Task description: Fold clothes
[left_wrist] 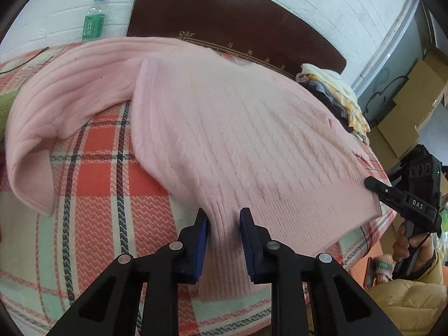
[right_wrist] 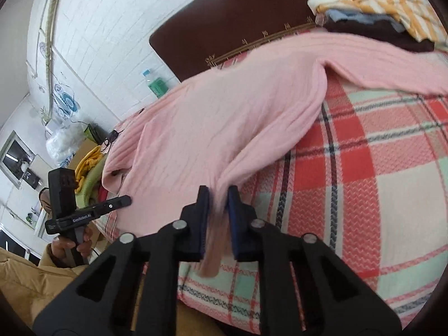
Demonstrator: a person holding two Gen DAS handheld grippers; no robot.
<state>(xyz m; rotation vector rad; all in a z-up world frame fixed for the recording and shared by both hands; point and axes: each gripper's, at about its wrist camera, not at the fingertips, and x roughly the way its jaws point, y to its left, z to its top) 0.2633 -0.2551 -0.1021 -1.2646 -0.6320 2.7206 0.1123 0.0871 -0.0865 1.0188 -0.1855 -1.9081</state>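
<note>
A pink ribbed sweater [left_wrist: 238, 140] lies spread on the plaid bed cover [left_wrist: 92, 184], one sleeve curling off to the left. My left gripper [left_wrist: 224, 218] is shut on the sweater's ribbed hem at its near left corner. My right gripper [right_wrist: 218, 196] is shut on the hem at the other corner, and the cloth bunches between its blue pads [right_wrist: 233, 210]. The sweater body [right_wrist: 224, 117] fills the middle of the right wrist view, with a sleeve stretching to the right. The right gripper also shows at the sweater's right edge in the left wrist view [left_wrist: 372, 183].
A stack of folded clothes [right_wrist: 375, 14] sits at the bed's far right by the dark headboard [left_wrist: 224, 19]. A green-labelled water bottle [left_wrist: 93, 19] stands against the white wall. Yellow and green clothes [right_wrist: 89, 168] lie at the bed's left. Cardboard boxes [left_wrist: 406, 106] stand beyond the bed.
</note>
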